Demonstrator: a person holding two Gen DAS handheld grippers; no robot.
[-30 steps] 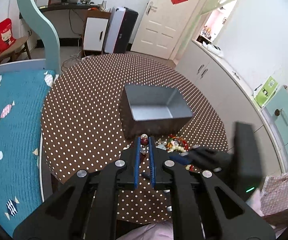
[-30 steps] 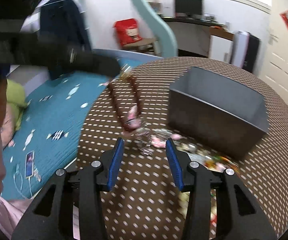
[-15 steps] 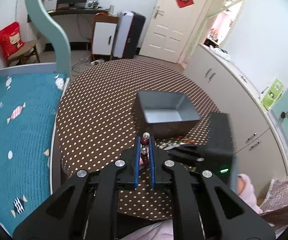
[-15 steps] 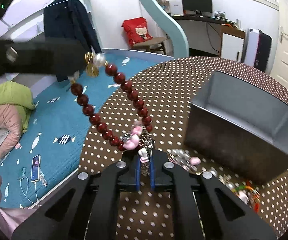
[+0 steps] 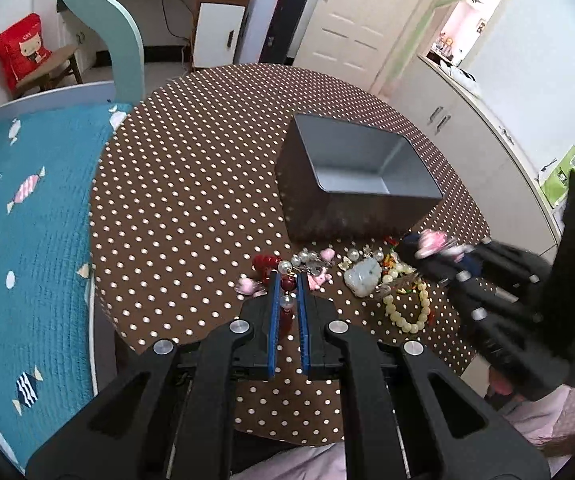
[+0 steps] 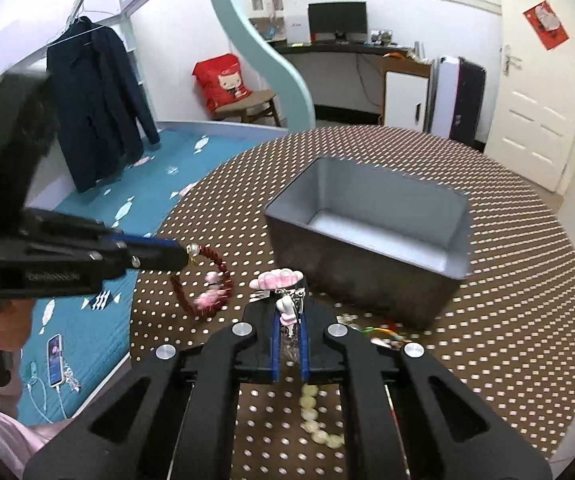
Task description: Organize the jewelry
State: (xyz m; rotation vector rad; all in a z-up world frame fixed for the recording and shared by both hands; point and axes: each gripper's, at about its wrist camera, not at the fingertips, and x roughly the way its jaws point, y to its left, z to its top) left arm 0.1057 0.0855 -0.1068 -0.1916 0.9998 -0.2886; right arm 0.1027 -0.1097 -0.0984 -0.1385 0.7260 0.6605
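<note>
The right gripper (image 6: pixel 287 312), open a second ago, has snapped closed on a pink charm (image 6: pixel 281 280) with a silvery chain and lifted it off the tabletop (image 5: pixel 191 184). The left gripper (image 5: pixel 287 284) has dipped, clamped on a red bracelet (image 6: pixel 203 280) of round dark-red beads with one pearl by the tips, its loop hanging to the tabletop. One grey tin (image 5: pixel 351 176) stands open behind the loose pile, where a cream bracelet (image 5: pixel 405 308) and a pale green pendant (image 5: pixel 361 276) lie.
</note>
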